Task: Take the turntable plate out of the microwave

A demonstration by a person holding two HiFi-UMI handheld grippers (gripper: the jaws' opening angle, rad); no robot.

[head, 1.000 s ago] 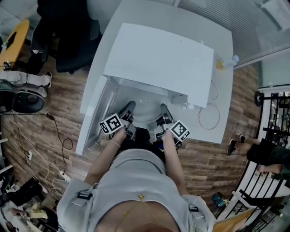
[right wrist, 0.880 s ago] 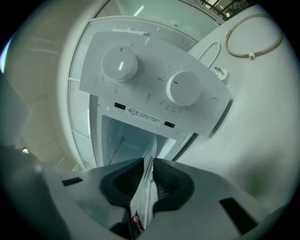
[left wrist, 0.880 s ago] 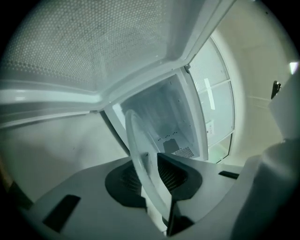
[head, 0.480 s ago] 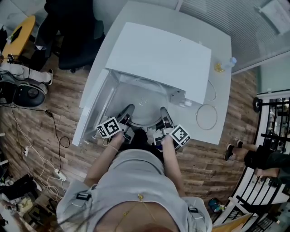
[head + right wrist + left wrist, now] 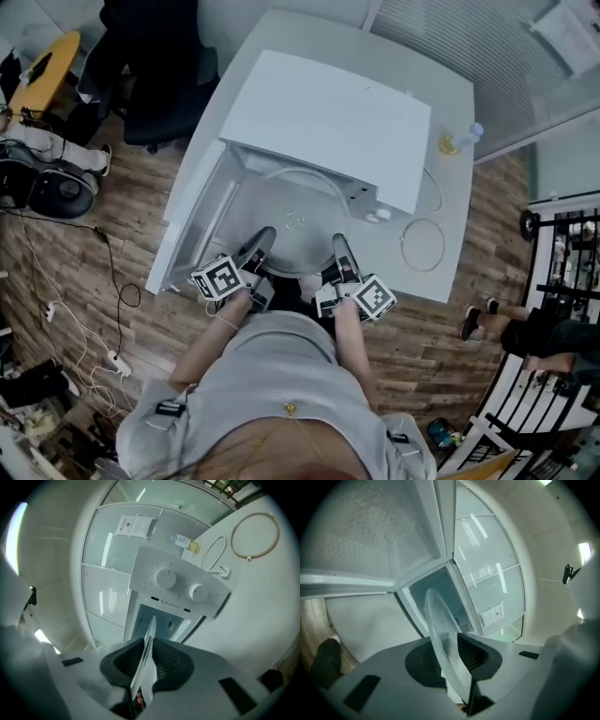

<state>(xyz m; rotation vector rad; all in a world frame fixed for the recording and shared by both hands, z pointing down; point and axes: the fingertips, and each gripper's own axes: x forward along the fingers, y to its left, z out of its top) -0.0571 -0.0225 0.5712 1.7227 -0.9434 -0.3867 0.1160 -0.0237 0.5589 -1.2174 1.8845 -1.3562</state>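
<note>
Left gripper (image 5: 450, 654): jaws drawn narrow, dark ribbed pads (image 5: 474, 654) pressed on both faces of the clear turntable plate (image 5: 302, 208) at the rim on the door side of the microwave (image 5: 328, 112). Right gripper (image 5: 146, 663): likewise narrow, clamped on the same plate at the rim on the control-panel side of the microwave, glass seen edge-on between the pads. Both marker cubes turned upward, at the edge of the plate farthest from the microwave.

Plate: carried between the two grippers in front of the microwave's open cavity, most of the disc outside the opening, far edge just at the front of the microwave.

Door (image 5: 192, 220): swung fully open, beside the cavity on the side away from the controls. Control panel (image 5: 180, 585): two round knobs side by side, next to the cavity.

White table (image 5: 459, 216): under the microwave. Thin ring (image 5: 424, 246): flat on the table, beside the panel side of the microwave, with a pale cord (image 5: 436, 192) nearby. Small bottle (image 5: 459, 141): on the table, near the microwave's rear corner on that same side.
</note>
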